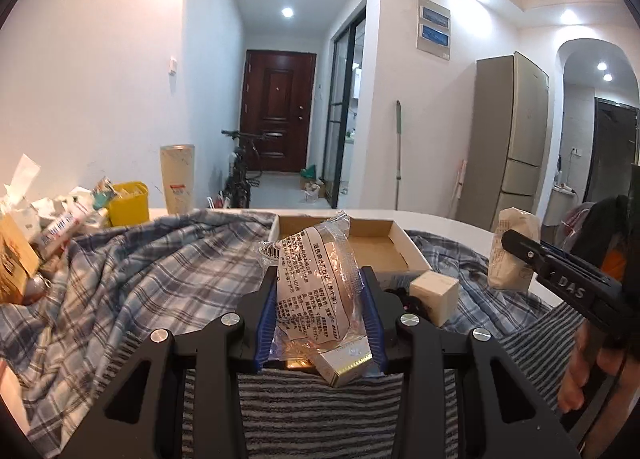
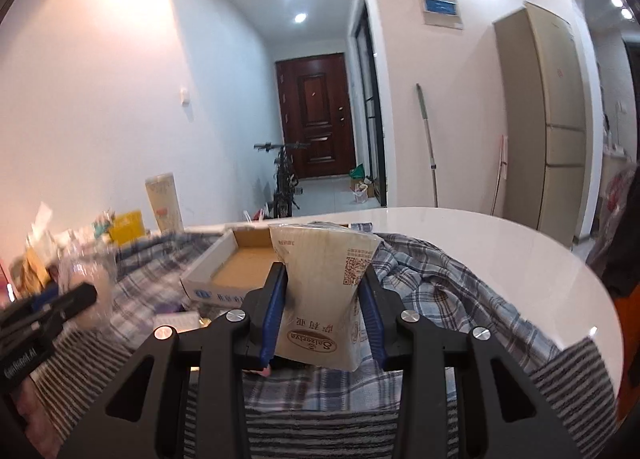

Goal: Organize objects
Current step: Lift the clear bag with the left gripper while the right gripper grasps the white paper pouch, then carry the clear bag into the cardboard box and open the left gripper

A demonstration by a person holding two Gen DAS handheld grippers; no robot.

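Note:
My left gripper (image 1: 320, 279) is shut on a clear plastic-wrapped pastry packet (image 1: 316, 283) with printed text, held above the striped cloth. My right gripper (image 2: 324, 279) is shut on a beige printed packet (image 2: 324, 287) with a QR code; it also shows in the left wrist view (image 1: 514, 251) at the right. An open shallow cardboard box (image 1: 376, 247) lies just beyond both grippers, also in the right wrist view (image 2: 240, 267). A small cream cube box (image 1: 434, 291) and a small gold-edged box (image 1: 344, 365) lie near the left gripper.
A plaid shirt (image 1: 160, 271) and a striped cloth (image 1: 320, 411) cover the white table (image 2: 500, 243). A yellow container (image 1: 128, 203), a tall beige cup (image 1: 177, 179) and a pile of small packages (image 1: 48, 227) stand at the left. A fridge (image 1: 512, 139) stands behind at the right.

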